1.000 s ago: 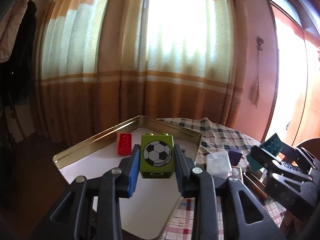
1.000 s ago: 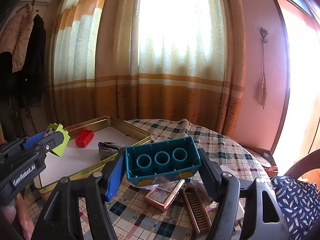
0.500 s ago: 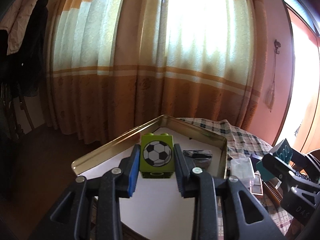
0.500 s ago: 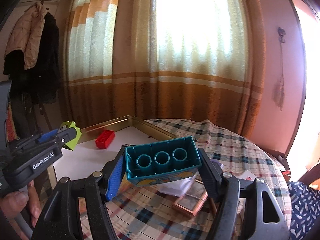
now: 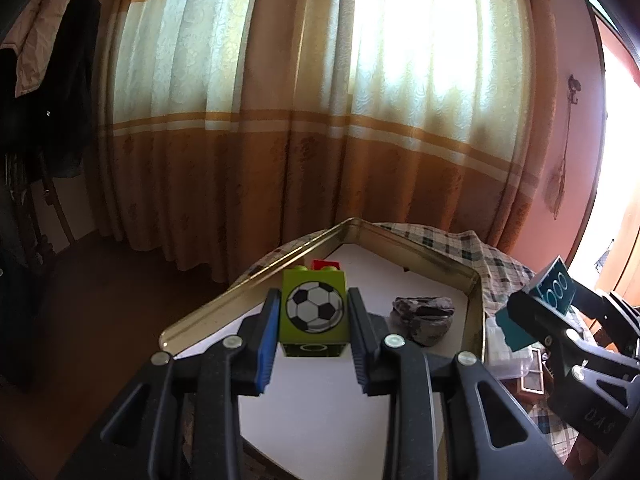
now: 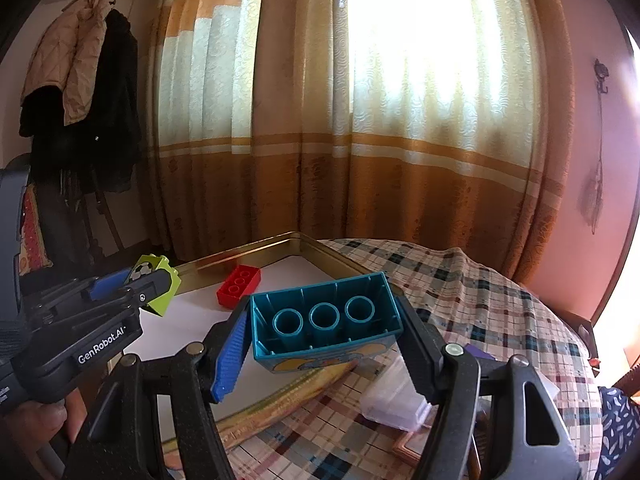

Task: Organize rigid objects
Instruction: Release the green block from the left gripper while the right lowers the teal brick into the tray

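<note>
Fingers of the left gripper [image 5: 313, 320] clamp a green soccer-ball block [image 5: 313, 312] over the gold-rimmed tray [image 5: 420, 250]; the right gripper [image 6: 324, 334] clamps a teal brick [image 6: 324, 320] above the plaid tablecloth [image 6: 480, 300], orange curtains [image 6: 360, 120] far behind.

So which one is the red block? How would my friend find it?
Look for the big gold-rimmed tray on the checked tablecloth in front of the orange curtains. The red block lies flat on the tray's white floor near its far corner. It is the only red piece, and unlike the green football block and the teal block, no gripper holds it.
</note>
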Motion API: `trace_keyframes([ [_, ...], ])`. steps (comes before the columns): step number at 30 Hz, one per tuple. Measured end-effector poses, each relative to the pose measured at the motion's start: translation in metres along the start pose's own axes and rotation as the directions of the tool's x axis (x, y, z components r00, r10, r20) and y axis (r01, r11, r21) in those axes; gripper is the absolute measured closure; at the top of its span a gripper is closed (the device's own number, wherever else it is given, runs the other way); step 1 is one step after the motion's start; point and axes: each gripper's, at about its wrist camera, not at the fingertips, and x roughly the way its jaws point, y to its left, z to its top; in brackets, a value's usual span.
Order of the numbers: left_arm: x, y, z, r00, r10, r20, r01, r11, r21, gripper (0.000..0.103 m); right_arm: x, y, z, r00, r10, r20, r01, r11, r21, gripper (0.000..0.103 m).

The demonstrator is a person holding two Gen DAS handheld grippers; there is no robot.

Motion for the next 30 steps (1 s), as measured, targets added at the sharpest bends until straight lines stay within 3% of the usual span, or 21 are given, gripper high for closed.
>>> trace_keyframes([
  [13,0.017,0.008,0.005,0.997,0.012,-0.078,-0.012,1.0,0.004,0.072,0.023,0.007,0.007,0.999,0.018,-0.04,-0.018,1.0,-0.022,0.033],
  [30,0.045,0.014,0.024,0.981,0.027,-0.191,-0.013,0.997,0.075,0.072,0.07,0.03,0.002,0.982,0.068,-0.179,-0.079,0.995,-0.055,0.033],
])
